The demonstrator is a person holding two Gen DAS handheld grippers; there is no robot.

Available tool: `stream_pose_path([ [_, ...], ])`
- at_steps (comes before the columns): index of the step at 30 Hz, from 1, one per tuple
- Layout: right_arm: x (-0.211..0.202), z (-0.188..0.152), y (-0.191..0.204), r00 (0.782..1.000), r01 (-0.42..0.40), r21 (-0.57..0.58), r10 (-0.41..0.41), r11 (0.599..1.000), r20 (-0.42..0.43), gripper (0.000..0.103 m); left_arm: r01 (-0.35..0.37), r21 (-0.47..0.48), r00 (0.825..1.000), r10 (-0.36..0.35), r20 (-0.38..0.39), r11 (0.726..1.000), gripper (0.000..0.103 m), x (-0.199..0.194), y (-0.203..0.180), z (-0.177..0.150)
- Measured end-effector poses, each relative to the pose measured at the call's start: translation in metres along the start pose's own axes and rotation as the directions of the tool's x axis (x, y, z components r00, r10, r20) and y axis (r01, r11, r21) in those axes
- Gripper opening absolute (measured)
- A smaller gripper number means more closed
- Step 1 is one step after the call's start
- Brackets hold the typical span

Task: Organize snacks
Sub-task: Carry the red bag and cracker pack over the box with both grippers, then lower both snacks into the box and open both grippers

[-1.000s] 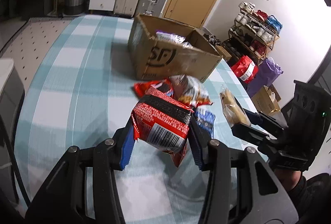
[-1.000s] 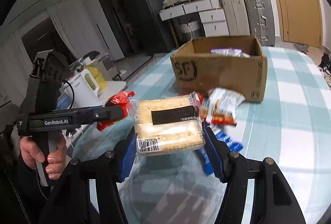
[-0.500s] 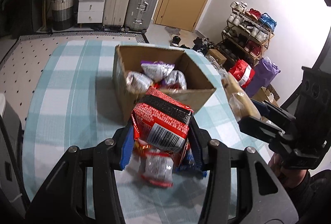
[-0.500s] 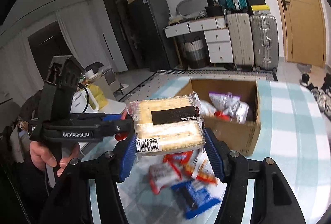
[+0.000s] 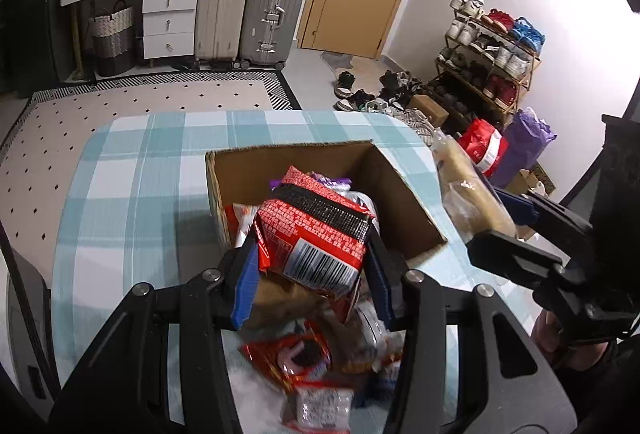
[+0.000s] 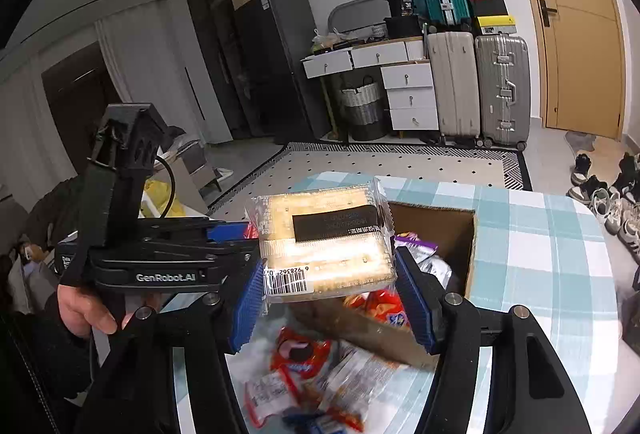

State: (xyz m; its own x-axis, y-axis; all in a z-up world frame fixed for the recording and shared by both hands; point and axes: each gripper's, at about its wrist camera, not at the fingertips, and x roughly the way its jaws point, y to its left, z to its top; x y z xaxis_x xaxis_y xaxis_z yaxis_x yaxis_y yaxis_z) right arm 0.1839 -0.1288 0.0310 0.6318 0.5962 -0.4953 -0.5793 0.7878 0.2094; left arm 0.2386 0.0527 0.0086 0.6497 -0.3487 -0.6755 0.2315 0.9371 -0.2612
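Left wrist: left gripper (image 5: 310, 266) clamped on red snack packet (image 5: 316, 234), held above cardboard box (image 5: 404, 201) on checked table (image 5: 132, 185); loose snacks (image 5: 296, 358) at 6 o'clock

Right wrist: right gripper (image 6: 330, 294) clamped on clear biscuit pack (image 6: 326, 238), box (image 6: 470, 254) at 3 o'clock, hand (image 6: 82, 308) at 9 o'clock

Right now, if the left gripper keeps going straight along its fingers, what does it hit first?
Probably the snacks already inside the cardboard box. The left gripper, shut on a red snack packet, points down into the open top. The near wall sits below the packet, so depth there is unclear.
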Motion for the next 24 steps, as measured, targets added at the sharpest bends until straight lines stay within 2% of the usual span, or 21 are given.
stream_pose_path([
  [8,0.036,0.01,-0.025,0.998,0.041,-0.017,-0.042,0.999,-0.046,0.063,-0.005,-0.001,0.999,0.005,-0.039,1.0,0.044,0.041,0.011,0.024],
  [19,0.078,0.002,-0.06,0.994,0.063,0.005,-0.063,0.998,-0.088,0.063,0.016,0.011,0.997,-0.015,-0.076,1.0,0.045,0.089,0.009,0.032],
  [20,0.081,0.001,-0.062,0.993,0.069,0.005,-0.068,0.998,-0.092,0.067,0.004,0.01,0.997,-0.003,-0.077,1.0,0.046,0.093,0.01,0.033],
  [21,0.085,-0.001,-0.064,0.991,0.081,0.001,-0.08,0.997,-0.104,0.071,-0.017,0.017,0.996,0.019,-0.083,1.0,0.055,0.097,0.011,0.033],
  [22,0.087,-0.002,-0.066,0.99,0.093,-0.002,-0.092,0.996,-0.109,0.079,-0.053,0.032,0.995,0.056,-0.089,0.998,0.066,0.101,0.01,0.034],
  [23,0.089,-0.003,-0.068,0.99,0.098,-0.005,-0.098,0.995,-0.106,0.084,-0.087,0.044,0.992,0.09,-0.084,0.995,0.07,0.102,0.011,0.035],
  [24,0.09,-0.005,-0.069,0.988,0.107,-0.01,-0.107,0.994,-0.107,0.084,-0.089,0.046,0.993,0.092,-0.072,0.995,0.071,0.1,0.011,0.035],
])
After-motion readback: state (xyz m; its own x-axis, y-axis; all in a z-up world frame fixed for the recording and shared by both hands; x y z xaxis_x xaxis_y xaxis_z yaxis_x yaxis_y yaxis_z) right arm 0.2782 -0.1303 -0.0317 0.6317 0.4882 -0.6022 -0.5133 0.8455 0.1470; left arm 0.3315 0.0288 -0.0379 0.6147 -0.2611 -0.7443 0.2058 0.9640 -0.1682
